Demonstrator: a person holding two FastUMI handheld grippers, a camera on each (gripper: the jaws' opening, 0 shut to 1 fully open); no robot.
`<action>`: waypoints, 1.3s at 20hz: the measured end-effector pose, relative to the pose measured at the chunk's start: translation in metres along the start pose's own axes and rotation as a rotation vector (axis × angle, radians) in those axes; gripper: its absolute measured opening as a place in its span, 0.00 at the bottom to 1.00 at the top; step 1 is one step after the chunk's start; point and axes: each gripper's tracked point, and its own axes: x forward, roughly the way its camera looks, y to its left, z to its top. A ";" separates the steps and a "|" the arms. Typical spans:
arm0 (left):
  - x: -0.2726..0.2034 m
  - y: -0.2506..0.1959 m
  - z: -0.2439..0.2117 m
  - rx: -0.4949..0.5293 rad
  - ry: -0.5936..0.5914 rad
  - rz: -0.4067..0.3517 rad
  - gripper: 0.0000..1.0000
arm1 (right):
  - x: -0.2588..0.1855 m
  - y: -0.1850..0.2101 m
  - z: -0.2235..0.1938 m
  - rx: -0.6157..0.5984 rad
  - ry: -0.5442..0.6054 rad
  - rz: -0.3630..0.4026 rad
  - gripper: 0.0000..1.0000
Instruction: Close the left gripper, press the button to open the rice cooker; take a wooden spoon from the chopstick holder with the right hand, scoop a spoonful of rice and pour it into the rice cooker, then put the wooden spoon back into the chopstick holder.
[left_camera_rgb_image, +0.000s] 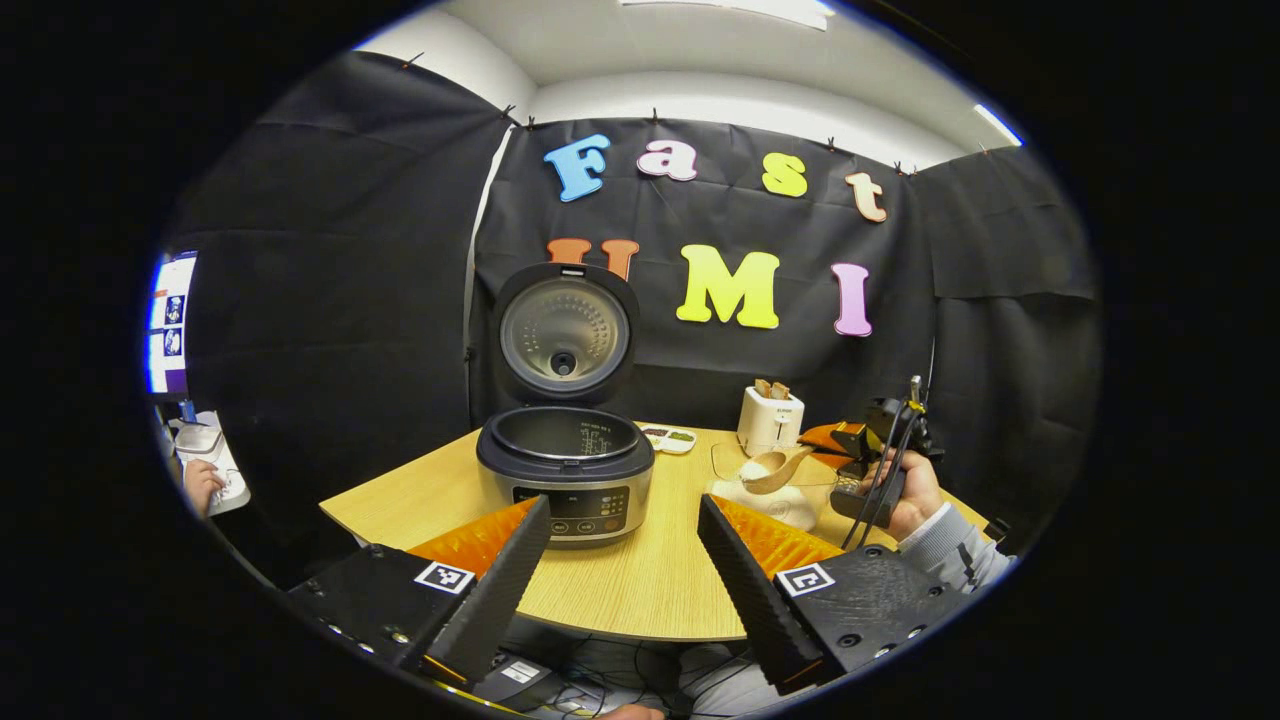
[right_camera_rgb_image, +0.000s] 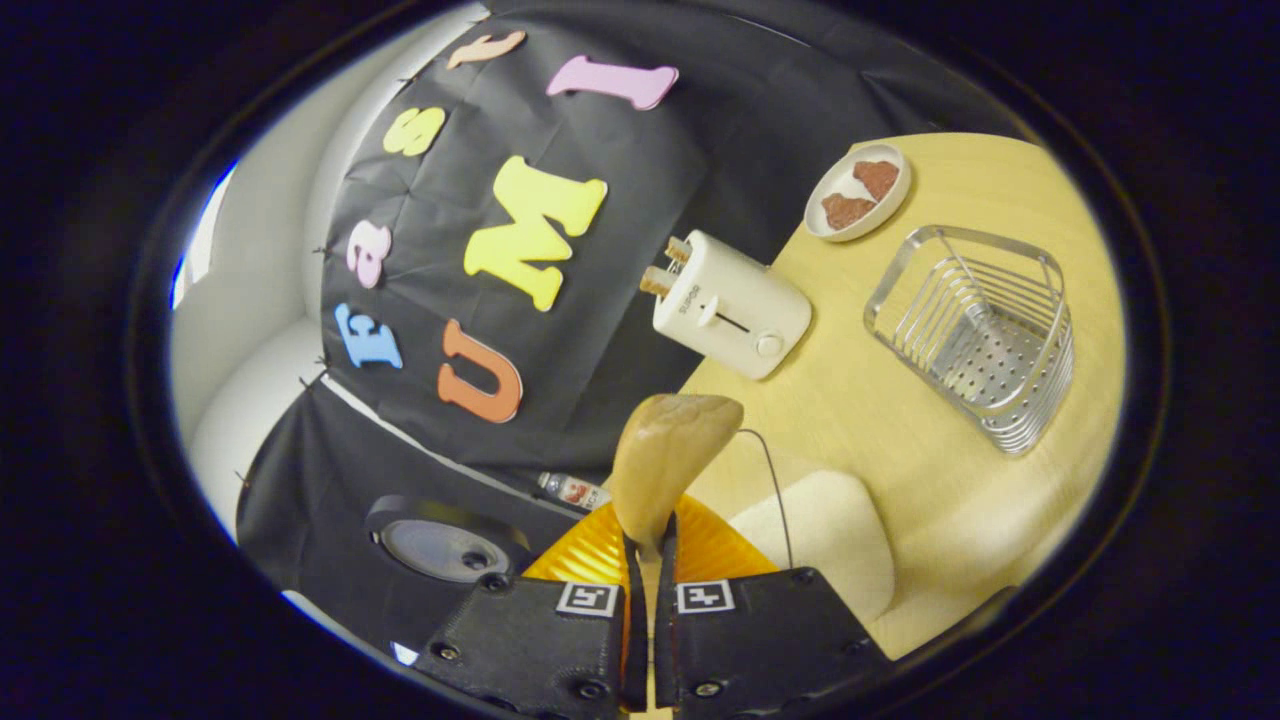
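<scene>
The rice cooker (left_camera_rgb_image: 565, 470) stands open at the table's middle, its lid (left_camera_rgb_image: 565, 335) upright. My left gripper (left_camera_rgb_image: 620, 510) hangs open in front of it, holding nothing. Right of the cooker, a hand holds my right gripper (left_camera_rgb_image: 870, 450), which is shut on the handle of the wooden spoon (left_camera_rgb_image: 775, 468). The spoon's bowl hovers just over the heap of white rice (left_camera_rgb_image: 780, 505) in a clear bowl. In the tilted right gripper view, the spoon (right_camera_rgb_image: 670, 440) sticks out from my right gripper (right_camera_rgb_image: 650, 540), with the rice (right_camera_rgb_image: 815, 530) beside it. I cannot tell whether the spoon holds rice. The metal wire holder (right_camera_rgb_image: 985, 330) stands further along the table.
A white toaster (right_camera_rgb_image: 730, 305) stands by the back wall, also visible behind the rice (left_camera_rgb_image: 770, 418). A small dish (right_camera_rgb_image: 858, 190) with reddish pieces sits near the wire holder. A small tray (left_camera_rgb_image: 668, 438) lies behind the cooker. The table's front edge (left_camera_rgb_image: 640, 630) curves close to my left gripper.
</scene>
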 end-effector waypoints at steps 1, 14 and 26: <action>0.000 -0.002 0.000 0.002 -0.001 -0.002 0.95 | -0.008 0.004 0.006 0.056 -0.013 0.028 0.08; -0.009 -0.025 0.015 0.043 -0.022 -0.033 0.94 | -0.046 0.045 0.033 0.432 -0.040 0.221 0.08; -0.045 0.022 0.021 -0.006 -0.069 0.006 0.94 | -0.041 0.147 -0.039 0.310 0.067 0.249 0.08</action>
